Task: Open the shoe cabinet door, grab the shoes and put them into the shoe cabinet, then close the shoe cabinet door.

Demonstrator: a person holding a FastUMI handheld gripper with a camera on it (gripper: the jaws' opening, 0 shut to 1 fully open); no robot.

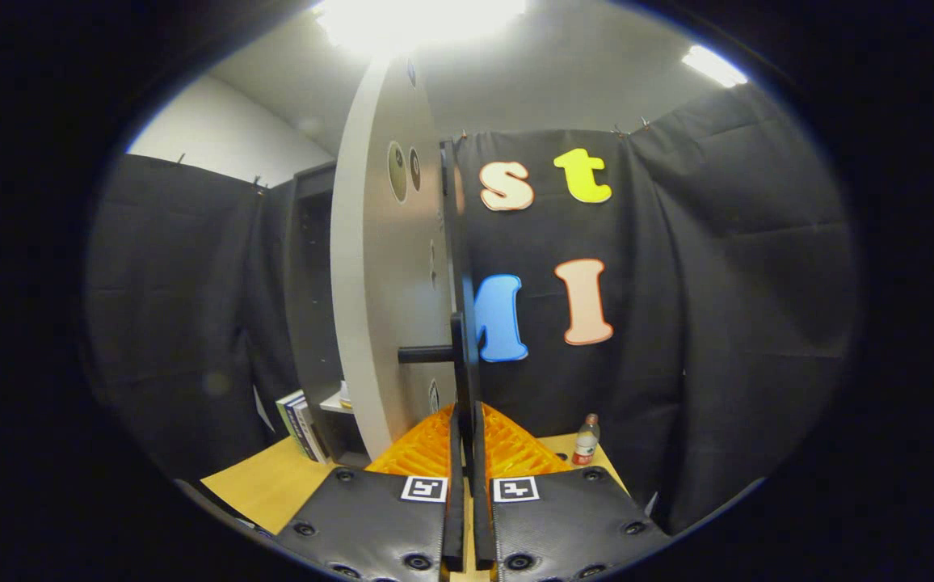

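Booth, wood counter (273,481); books (302,424) and bottle (586,439) at rear. Shoe cabinet door (382,267) edge-on, ajar, cabinet (312,307) behind. Tongs (468,453) closed on door's dark edge strip (461,275), below the handle (428,353). Step, apparently: swinging door; next, release.

We count one cabinet door (378,267) with one handle (431,353), one bottle (586,440) on the tabletop (273,481), a few books (301,426), and two fingers (447,453) closed together.
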